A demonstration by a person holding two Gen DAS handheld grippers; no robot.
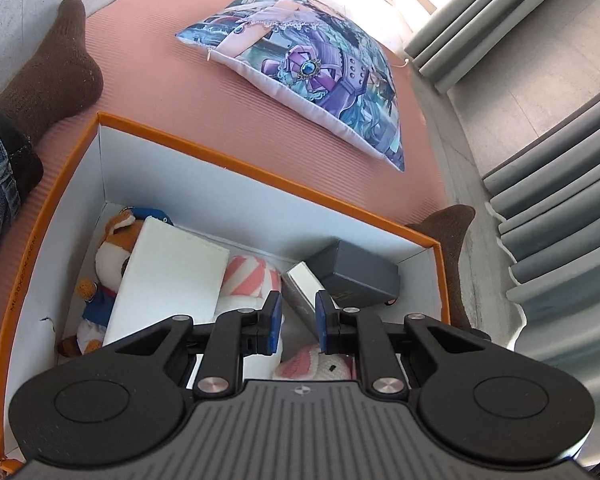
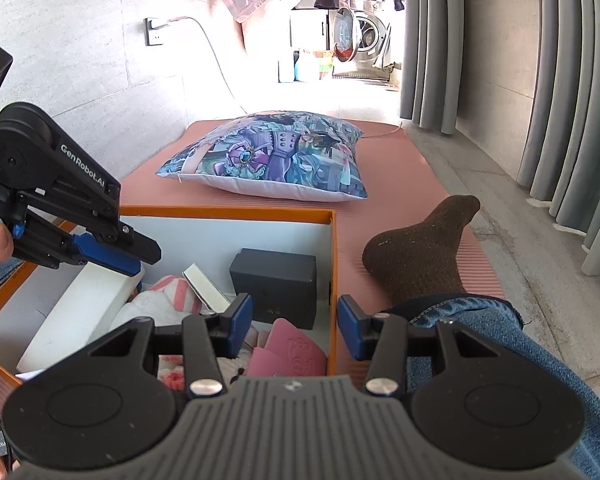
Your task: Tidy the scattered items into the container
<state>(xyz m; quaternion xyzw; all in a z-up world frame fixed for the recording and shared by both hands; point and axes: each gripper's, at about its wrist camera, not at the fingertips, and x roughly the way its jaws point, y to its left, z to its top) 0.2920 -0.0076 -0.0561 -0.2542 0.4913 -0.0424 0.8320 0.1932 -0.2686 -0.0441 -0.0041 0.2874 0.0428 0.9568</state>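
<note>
An orange-rimmed box [image 1: 236,162] with white inner walls sits on a pink mat and also shows in the right wrist view [image 2: 228,213]. Inside lie a white box [image 1: 168,276], a fox plush [image 1: 108,248], a dark grey box [image 1: 360,274], a silver box [image 1: 306,284] and pink-and-white plush toys [image 1: 248,276]. My left gripper [image 1: 298,322] is open and empty above the box's contents; it also shows in the right wrist view [image 2: 134,258]. My right gripper [image 2: 294,326] is open and empty over the box's right wall, above a pink item [image 2: 290,354].
A printed cushion [image 1: 312,64] lies on the pink mat [image 1: 180,96] beyond the box. The person's brown-socked feet [image 2: 424,248] and jeans rest at both sides of the box. Grey curtains [image 2: 560,80] hang at the right. A cable runs from a wall socket [image 2: 154,32].
</note>
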